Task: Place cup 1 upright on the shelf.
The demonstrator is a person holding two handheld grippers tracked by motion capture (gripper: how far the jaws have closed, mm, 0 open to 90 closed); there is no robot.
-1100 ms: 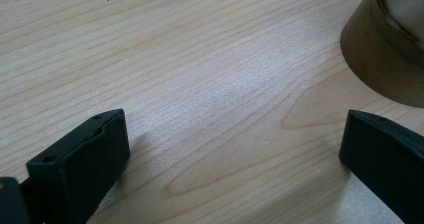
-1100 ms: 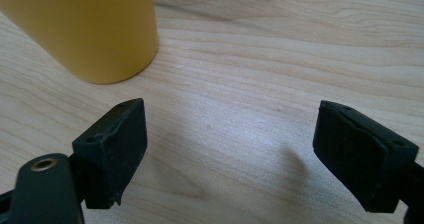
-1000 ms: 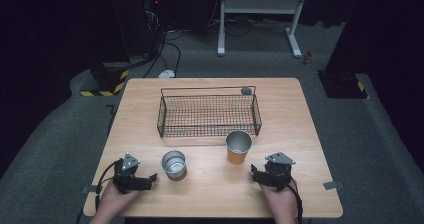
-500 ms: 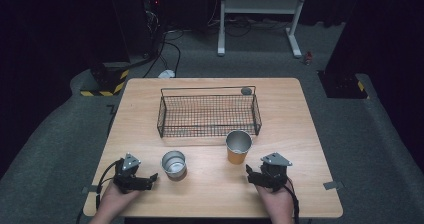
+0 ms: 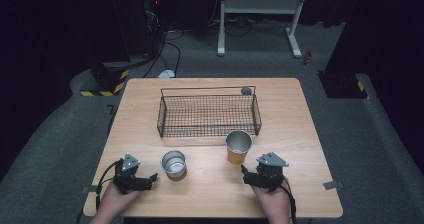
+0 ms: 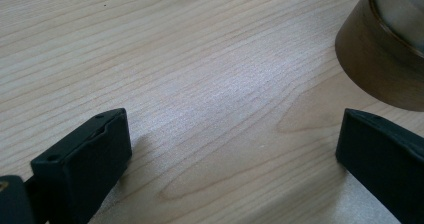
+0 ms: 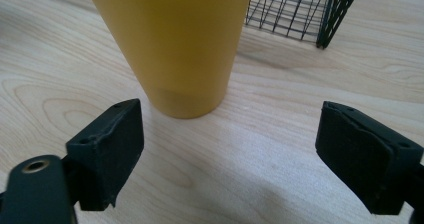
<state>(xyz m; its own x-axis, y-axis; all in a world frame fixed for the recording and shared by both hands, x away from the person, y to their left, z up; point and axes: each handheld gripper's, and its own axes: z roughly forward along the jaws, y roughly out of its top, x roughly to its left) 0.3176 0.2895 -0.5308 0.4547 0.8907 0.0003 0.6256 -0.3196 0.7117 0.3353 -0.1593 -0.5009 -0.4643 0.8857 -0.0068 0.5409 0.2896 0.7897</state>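
1. Resting at the near edge of the tabletop [image 5: 300,109], your left gripper [image 5: 150,178] has its jaws spread wide, nothing between them, with the short metal cup [image 5: 173,164] just beside its tip.
2. Your right gripper [image 5: 244,174] sits low too, jaws spread and empty, aimed at the base of the orange cup [image 7: 175,44] standing upright just ahead.
3. Beyond both cups, the black wire basket [image 5: 209,115] sits mid-table.
4. A small grey round object [image 5: 246,90] lies by the basket's far right corner.
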